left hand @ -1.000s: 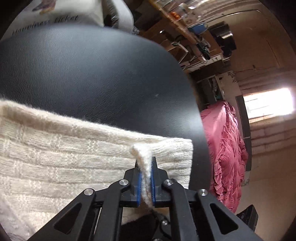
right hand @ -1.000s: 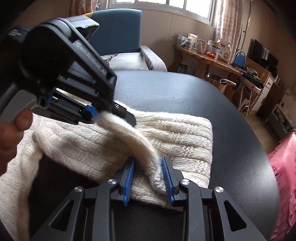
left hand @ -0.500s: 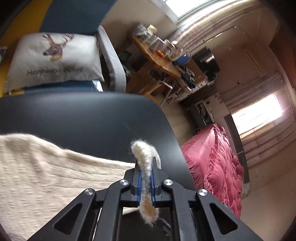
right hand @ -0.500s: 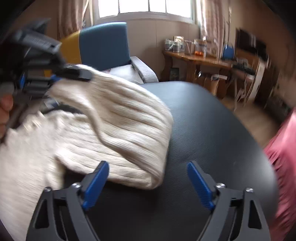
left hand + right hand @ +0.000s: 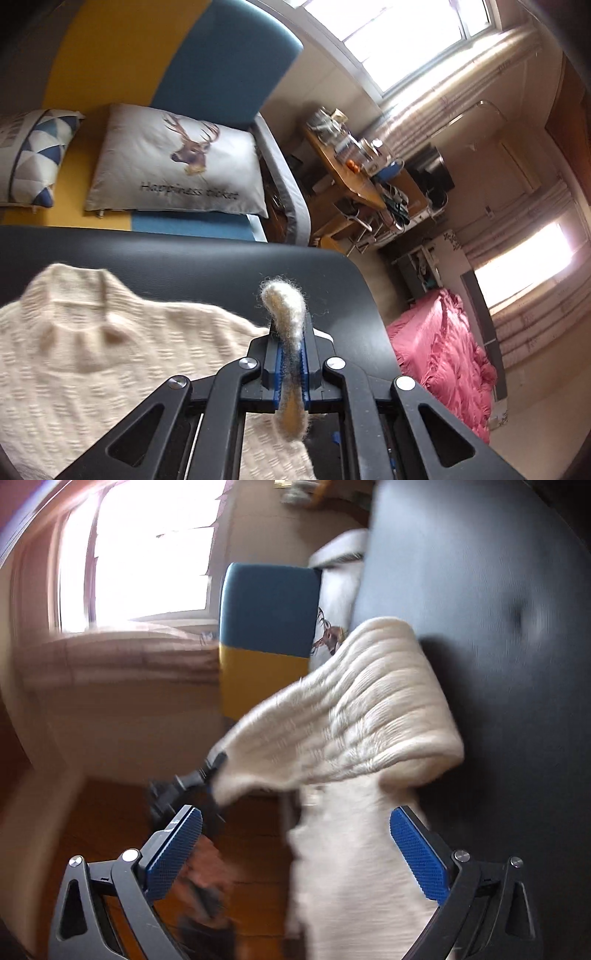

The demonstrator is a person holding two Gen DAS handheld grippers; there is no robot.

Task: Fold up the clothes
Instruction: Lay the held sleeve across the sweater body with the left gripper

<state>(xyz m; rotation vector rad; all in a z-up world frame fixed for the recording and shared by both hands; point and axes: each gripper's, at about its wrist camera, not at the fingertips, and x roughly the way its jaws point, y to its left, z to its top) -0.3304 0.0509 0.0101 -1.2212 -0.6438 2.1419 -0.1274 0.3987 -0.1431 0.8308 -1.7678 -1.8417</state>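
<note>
My left gripper (image 5: 290, 363) has its fingers (image 5: 306, 360) pinched tight on a fuzzy bit of the sweater (image 5: 110, 354), a little tuft of cream wool poking up above the blue pads and a bit hanging out below. The rest of the sweater spreads out to the left of those fingers over the black counter (image 5: 207, 266), collar end toward the far edge. It's a chunky knit, kinda blurry in that view.

My right gripper (image 5: 295, 853) is wide open, fingers (image 5: 419, 853) far apart with nothing between the pads. That camera is tilted hard, so the counter (image 5: 498, 590) runs up the right side of the frame. From there you can see the sweater (image 5: 354, 716) lifted up off the counter in a fold, draped over itself, with the left gripper (image 5: 207, 771) holding its edge out past the counter's side, over the wooden floor (image 5: 251, 834). The lower part of the sweater hangs down between my open fingers, closer to the right one; can't tell if it touches.

Past the far edge of the counter there's the blue and yellow sofa (image 5: 221, 66) with the deer pillow (image 5: 177, 166).
</note>
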